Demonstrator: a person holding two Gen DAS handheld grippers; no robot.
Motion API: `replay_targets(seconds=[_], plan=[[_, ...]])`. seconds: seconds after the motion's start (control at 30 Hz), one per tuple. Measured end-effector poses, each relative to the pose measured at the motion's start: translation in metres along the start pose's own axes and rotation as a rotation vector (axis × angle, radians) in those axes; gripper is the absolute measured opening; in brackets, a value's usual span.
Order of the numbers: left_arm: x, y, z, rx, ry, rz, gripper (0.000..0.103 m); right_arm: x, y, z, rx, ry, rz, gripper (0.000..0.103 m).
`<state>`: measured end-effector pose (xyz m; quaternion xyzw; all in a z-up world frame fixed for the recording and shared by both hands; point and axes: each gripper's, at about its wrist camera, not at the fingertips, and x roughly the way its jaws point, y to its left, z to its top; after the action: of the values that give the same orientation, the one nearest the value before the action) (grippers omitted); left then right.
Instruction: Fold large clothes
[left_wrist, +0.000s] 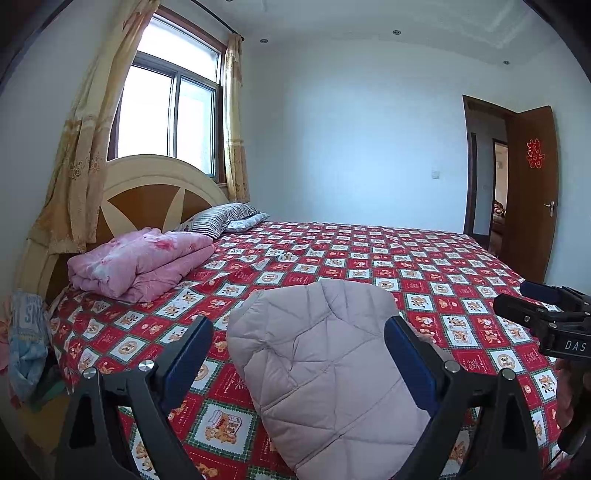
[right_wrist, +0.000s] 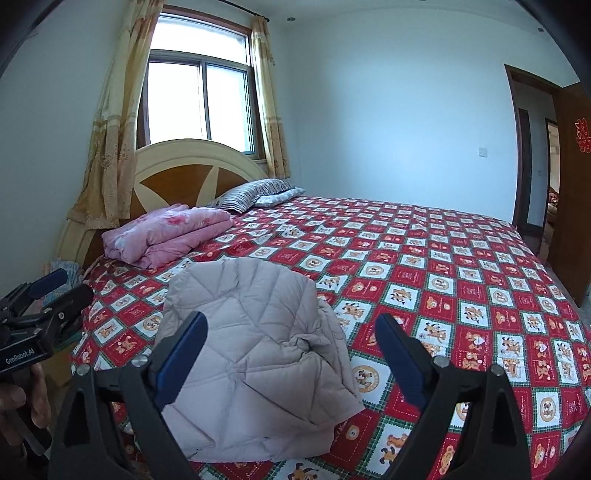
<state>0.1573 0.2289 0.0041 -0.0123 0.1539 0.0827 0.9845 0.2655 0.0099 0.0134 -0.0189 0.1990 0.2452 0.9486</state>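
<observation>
jacket folded on the bed, both grippers off it

the grey quilted jacket (right_wrist: 255, 347) lies in a compact bundle near the front edge of the bed (right_wrist: 461, 280); the fold looks mostly done, perhaps some tidying left. the left gripper (left_wrist: 299, 354) and right gripper (right_wrist: 288, 350) hover above, fingers wide, holding nothing.

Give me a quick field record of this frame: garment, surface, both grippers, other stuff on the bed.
garment: pale quilted jacket, folded into a compact bundle, lying on the bed
surface: bed with red cartoon-check sheet
left gripper: open, jaws wide either side of the jacket, not clamped
right gripper: open, above the jacket's right edge, holding nothing
other items: folded pink quilt near the headboard; striped pillow beyond it
room: window with yellow curtains, open wooden door
</observation>
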Motion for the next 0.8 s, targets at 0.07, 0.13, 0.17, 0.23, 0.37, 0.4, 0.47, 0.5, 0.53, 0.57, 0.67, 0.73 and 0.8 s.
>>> replay_targets(seconds=[0.07, 0.13, 0.17, 0.23, 0.37, 0.4, 0.47, 0.5, 0.53, 0.57, 0.67, 0.73, 0.8], plan=[[0.0003, 0.0008, -0.0005, -0.002, 0.001, 0.002, 0.094, -0.0005, 0.0013, -0.0005, -0.007, 0.001, 0.001, 0.094], [0.0010, 0.0009, -0.0011, -0.001, 0.003, 0.005, 0.094, -0.0039, 0.0024, -0.0028, -0.013, 0.002, 0.002, 0.094], [0.0011, 0.0008, -0.0016, 0.000, 0.003, 0.006, 0.094, -0.0041, 0.0025, -0.0028, -0.014, 0.002, 0.004, 0.094], [0.0011, 0.0011, -0.0017, -0.002, 0.003, 0.005, 0.094, -0.0057, 0.0029, -0.0037, -0.013, 0.001, 0.005, 0.094], [0.0010, 0.0010, -0.0026, -0.002, 0.004, 0.008, 0.094, -0.0061, 0.0037, -0.0044, -0.011, 0.003, 0.007, 0.094], [0.0017, 0.0016, -0.0029, -0.003, 0.006, 0.008, 0.094, -0.0060, 0.0036, -0.0042, -0.012, 0.004, 0.007, 0.094], [0.0020, 0.0020, -0.0033, -0.004, 0.005, 0.010, 0.094, -0.0062, 0.0039, -0.0047, -0.011, 0.005, 0.008, 0.094], [0.0022, 0.0023, -0.0034, -0.004, 0.005, 0.011, 0.094, -0.0068, 0.0040, -0.0048, -0.012, 0.005, 0.008, 0.094], [0.0022, 0.0024, -0.0034, -0.004, 0.005, 0.010, 0.094, -0.0076, 0.0042, -0.0055, -0.013, 0.006, 0.009, 0.094], [0.0022, 0.0024, -0.0033, -0.004, 0.005, 0.010, 0.094, -0.0081, 0.0043, -0.0058, -0.013, 0.006, 0.009, 0.094], [0.0022, 0.0031, -0.0038, -0.004, 0.001, 0.014, 0.094, -0.0079, 0.0048, -0.0057, -0.013, 0.004, 0.009, 0.094], [0.0021, 0.0040, -0.0041, -0.006, 0.000, 0.016, 0.094, -0.0089, 0.0067, -0.0069, -0.014, 0.003, 0.010, 0.094], [0.0026, 0.0039, -0.0042, -0.007, 0.001, 0.017, 0.094, -0.0093, 0.0072, -0.0075, -0.015, 0.003, 0.010, 0.094]])
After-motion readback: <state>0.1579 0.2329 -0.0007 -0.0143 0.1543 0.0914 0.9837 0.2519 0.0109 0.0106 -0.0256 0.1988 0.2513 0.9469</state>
